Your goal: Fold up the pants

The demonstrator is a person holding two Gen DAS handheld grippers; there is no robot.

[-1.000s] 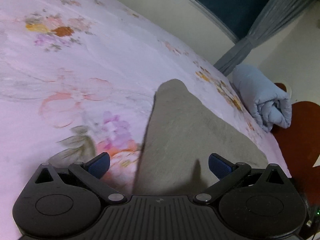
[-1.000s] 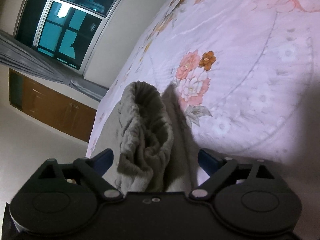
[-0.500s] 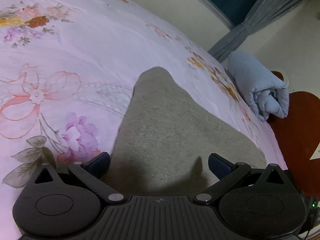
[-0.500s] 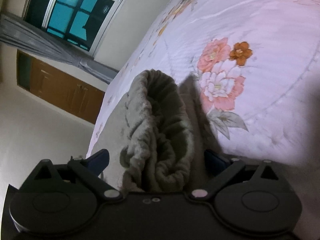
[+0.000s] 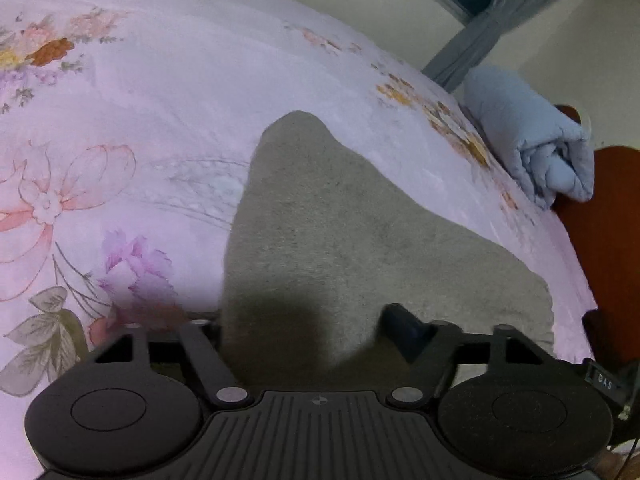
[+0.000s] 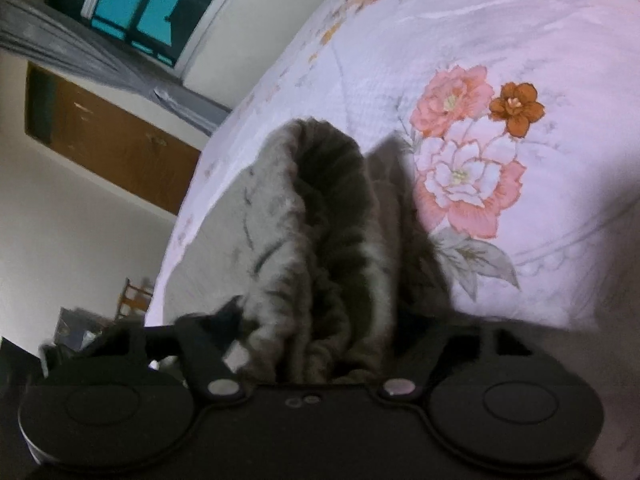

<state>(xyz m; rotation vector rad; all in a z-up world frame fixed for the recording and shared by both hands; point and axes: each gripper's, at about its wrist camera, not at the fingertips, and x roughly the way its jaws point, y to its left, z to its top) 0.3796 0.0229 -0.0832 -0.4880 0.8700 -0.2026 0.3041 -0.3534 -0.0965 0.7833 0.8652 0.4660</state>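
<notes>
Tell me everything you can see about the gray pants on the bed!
The pants are gray-beige and look soft and fuzzy, like fleece. They lie spread on the flowery pink bedsheet, narrowing to a rounded end farther away. In the right wrist view, the gathered, ruffled waistband stands bunched up and open. Each tool, left and right, has fabric between its fingers.
</notes>
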